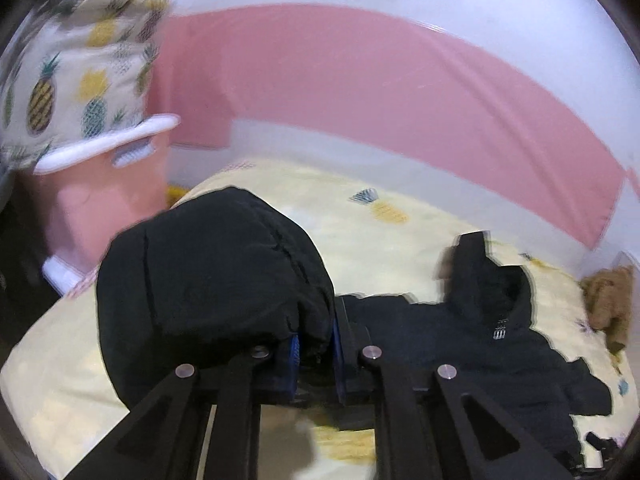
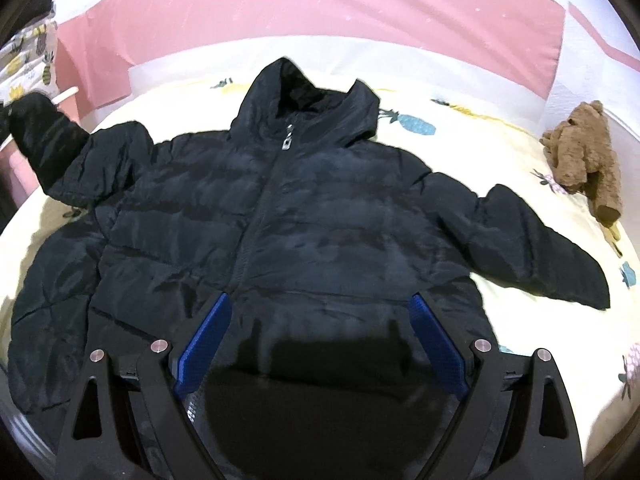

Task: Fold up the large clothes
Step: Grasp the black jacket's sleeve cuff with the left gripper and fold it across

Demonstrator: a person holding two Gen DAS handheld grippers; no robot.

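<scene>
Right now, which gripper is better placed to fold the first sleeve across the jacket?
Left. The left gripper has its jaws shut on the sleeve, lifted off the bed. The right gripper is open above the black puffer jacket, holding nothing.

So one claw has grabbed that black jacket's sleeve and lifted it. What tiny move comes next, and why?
Probably carry the sleeve inward and lay it across the jacket's chest. The left gripper is shut on the sleeve end, which is raised off the bed, while the body lies flat and zipped. The right gripper hangs open over the hem.
</scene>
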